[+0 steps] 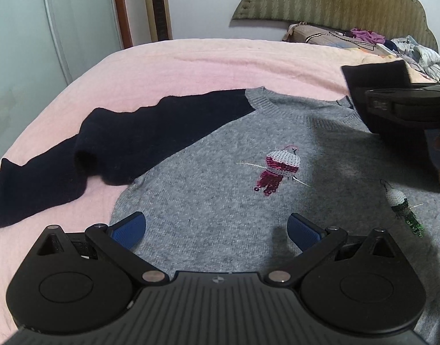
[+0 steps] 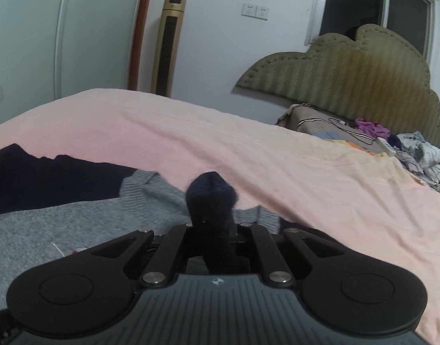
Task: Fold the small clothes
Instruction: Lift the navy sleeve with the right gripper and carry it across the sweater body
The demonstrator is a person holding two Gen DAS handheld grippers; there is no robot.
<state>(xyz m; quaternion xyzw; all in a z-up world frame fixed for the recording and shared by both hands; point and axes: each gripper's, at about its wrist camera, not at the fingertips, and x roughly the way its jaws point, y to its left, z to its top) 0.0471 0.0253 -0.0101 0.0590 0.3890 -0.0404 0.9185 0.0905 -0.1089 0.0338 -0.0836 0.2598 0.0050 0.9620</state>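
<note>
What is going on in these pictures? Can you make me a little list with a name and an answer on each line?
place: a bed with a pink sheet
clothing: a grey sweater with dark navy sleeves, lying flat on the sheet
left sleeve: spread out on the sheet
pictures on sweater: a pink sequin figure and a green one
left hand-held gripper: open above the sweater's lower part, holding nothing
right hand-held gripper: shut on the other navy sleeve
far end: headboard and a clothes pile
</note>
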